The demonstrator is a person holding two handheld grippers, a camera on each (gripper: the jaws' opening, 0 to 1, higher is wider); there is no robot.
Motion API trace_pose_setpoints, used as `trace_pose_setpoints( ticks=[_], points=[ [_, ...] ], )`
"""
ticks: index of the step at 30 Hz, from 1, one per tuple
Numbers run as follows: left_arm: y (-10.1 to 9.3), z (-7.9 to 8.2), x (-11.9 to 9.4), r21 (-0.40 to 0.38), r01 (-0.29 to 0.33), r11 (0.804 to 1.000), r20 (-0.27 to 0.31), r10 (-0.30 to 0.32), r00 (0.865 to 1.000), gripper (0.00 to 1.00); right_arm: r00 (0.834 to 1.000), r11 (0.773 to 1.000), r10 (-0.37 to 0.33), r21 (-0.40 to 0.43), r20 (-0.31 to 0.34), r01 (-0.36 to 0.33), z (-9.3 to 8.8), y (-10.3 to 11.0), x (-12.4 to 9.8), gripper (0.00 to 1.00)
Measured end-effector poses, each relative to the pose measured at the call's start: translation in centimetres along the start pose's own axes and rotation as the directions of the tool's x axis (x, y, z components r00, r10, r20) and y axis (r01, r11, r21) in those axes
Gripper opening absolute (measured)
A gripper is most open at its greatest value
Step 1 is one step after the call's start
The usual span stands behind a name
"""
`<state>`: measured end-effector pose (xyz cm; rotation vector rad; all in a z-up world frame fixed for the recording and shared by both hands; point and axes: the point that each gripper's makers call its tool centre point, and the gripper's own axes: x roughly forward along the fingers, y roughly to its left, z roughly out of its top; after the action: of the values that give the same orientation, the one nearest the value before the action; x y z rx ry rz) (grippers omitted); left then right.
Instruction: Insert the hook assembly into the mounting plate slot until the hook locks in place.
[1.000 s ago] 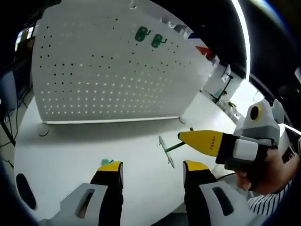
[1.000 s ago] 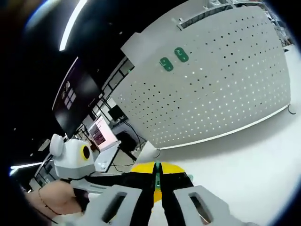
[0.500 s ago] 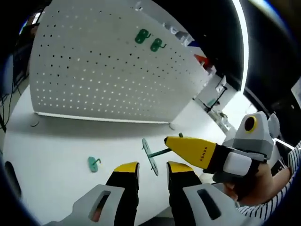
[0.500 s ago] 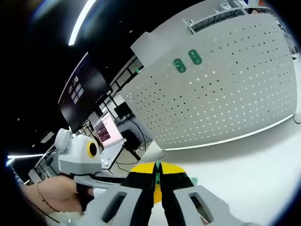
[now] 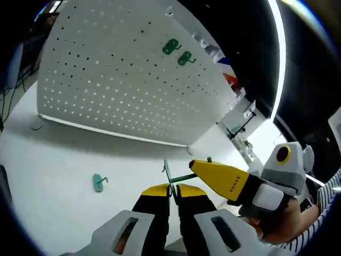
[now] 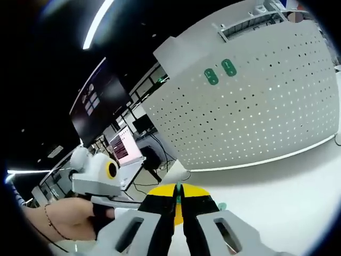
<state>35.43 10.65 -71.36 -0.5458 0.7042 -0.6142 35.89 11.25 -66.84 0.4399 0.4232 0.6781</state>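
Observation:
A green hook with a thin flat plate (image 5: 167,173) hangs above the white table, between both grippers. My left gripper (image 5: 173,191) is shut on the plate's lower edge. My right gripper (image 5: 198,167) comes in from the right, shut on the hook's green stem (image 5: 185,177). In the right gripper view, that gripper (image 6: 178,193) pinches a thin green sliver between its yellow jaws. To its left, a hand holds the left gripper (image 6: 101,176). The white pegboard (image 5: 117,80) stands upright behind, with two green hooks (image 5: 171,47) (image 5: 185,57) mounted near its top.
A loose green hook (image 5: 98,182) lies on the white table (image 5: 64,160) to the left of my left gripper. The pegboard (image 6: 256,101) and its mounted hooks (image 6: 211,76) also show in the right gripper view. Monitors (image 6: 125,149) and desks stand beyond the table.
The left gripper's jaws went from wide open to shut on the hook's plate. The right gripper kept its hold. Both views shifted slightly with the hands.

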Motion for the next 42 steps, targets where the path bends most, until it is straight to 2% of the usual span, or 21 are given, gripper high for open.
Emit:
trace_pose_setpoints(
  ticks=[6, 8, 12, 20, 24, 31, 34, 38, 42],
  points=[
    [0.0, 0.0, -0.2, -0.035, 0.012, 0.999, 0.014, -0.011, 1.0, 0.03, 1.0, 1.0, 0.001, -0.028, -0.001, -0.001, -0.1, 0.3, -0.2, 0.0],
    [0.5, 0.8, -0.4, 0.001, -0.025, 1.0, 0.059, 0.025, 0.998, 0.02, 1.0, 0.999, 0.004, -0.05, -0.001, -0.004, -0.2, 0.5, -0.3, 0.0],
    [0.2, 0.6, -0.5, 0.045, -0.033, 0.998, 0.038, 0.031, 0.999, 0.01, 1.0, 0.995, -0.006, -0.103, -0.002, 0.006, -0.2, 0.7, -0.3, 0.01],
    [0.2, 1.0, -0.7, 0.057, -0.018, 0.998, 0.041, 0.016, 0.999, 0.01, 1.0, 0.994, 0.014, -0.109, -0.011, -0.015, 0.5, 1.0, -0.1, 0.01],
    [0.4, 0.9, -0.8, 0.087, -0.03, 0.996, 0.043, 0.026, 0.999, 0.01, 0.999, 0.995, 0.035, -0.094, -0.01, -0.036, 1.1, 1.3, -0.2, 0.07],
    [0.6, 0.8, -1.0, 0.144, -0.048, 0.988, 0.034, 0.043, 0.998, 0.01, 0.998, 0.997, 0.058, -0.059, -0.01, -0.059, 1.5, 1.4, -0.7, 0.09],
    [0.7, 1.0, -1.3, 0.195, -0.06, 0.979, 0.036, 0.054, 0.998, 0.01, 0.998, 0.998, 0.053, -0.045, -0.02, -0.054, 1.4, 1.1, -0.8, 0.12],
    [0.9, 1.3, -1.7, 0.295, -0.088, 0.952, 0.042, 0.079, 0.996, 0.01, 0.998, 0.998, 0.045, -0.038, -0.034, -0.046, 1.2, 0.5, -1.0, 0.13],
    [0.9, 1.6, -1.7, 0.349, -0.097, 0.932, 0.051, 0.085, 0.995, 0.01, 0.998, 0.998, 0.051, -0.021, -0.035, -0.052, 1.3, 0.7, -1.0, 0.14]
  ],
)
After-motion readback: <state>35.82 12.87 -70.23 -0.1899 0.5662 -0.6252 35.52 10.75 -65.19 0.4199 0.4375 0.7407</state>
